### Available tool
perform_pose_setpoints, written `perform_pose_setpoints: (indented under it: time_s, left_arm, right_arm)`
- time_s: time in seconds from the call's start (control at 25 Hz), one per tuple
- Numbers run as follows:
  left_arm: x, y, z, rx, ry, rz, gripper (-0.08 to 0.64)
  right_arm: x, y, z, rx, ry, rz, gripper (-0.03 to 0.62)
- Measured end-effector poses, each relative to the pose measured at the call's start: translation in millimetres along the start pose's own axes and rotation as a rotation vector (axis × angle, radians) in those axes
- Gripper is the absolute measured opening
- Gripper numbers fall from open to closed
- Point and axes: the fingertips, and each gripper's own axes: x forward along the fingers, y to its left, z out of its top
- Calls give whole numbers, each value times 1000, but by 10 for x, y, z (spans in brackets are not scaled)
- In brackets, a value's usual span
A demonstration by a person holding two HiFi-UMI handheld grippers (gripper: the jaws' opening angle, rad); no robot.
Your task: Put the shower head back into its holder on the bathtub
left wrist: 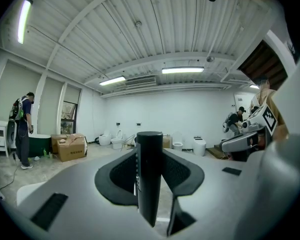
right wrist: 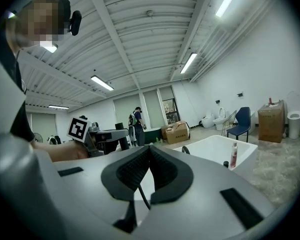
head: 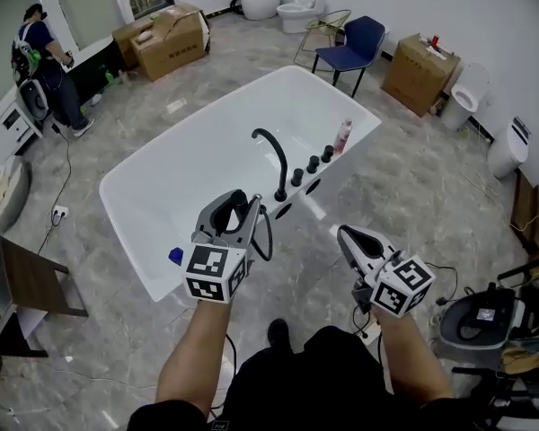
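A white bathtub lies ahead, with a black curved faucet, black knobs and dark openings along its near rim. My left gripper hovers over that rim near the openings. It is shut on the black shower head handle, which stands upright between the pads. The black hose loops down beside it. My right gripper hangs over the floor right of the tub, jaws together with nothing held. In the right gripper view the tub and left gripper show.
A pink bottle stands on the tub's rim. Behind the tub are a blue chair, cardboard boxes and toilets. A person stands far left. A wooden chair is at left, a machine at right.
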Motion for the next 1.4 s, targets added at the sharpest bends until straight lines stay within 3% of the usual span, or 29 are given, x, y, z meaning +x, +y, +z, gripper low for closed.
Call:
perform_pose_setpoints:
  time_s: [0.2, 0.52, 0.72, 0.96, 1.12, 1.4]
  left_arm:
    - [15, 71, -93, -15, 4, 17, 140]
    - [259, 238, -140, -9, 36, 77, 140]
    - [576, 310, -186, 1, 53, 140, 140]
    - [959, 431, -225, -33, 68, 270, 140]
    - [1271, 382, -51, -16, 77, 315, 140]
    - [1549, 356, 134, -4, 76, 392, 140]
  right_arm:
    - [158, 43, -37, -9, 32, 34, 15]
    - [430, -259, 6, 0, 43, 98, 17]
    - [611, -657, 36, 10, 50, 161, 15]
    - [660, -1369, 108, 26, 75, 198, 15]
    - [706, -1859, 328, 42, 85, 214, 16]
    - [951, -2109, 395, 40, 117, 344, 16]
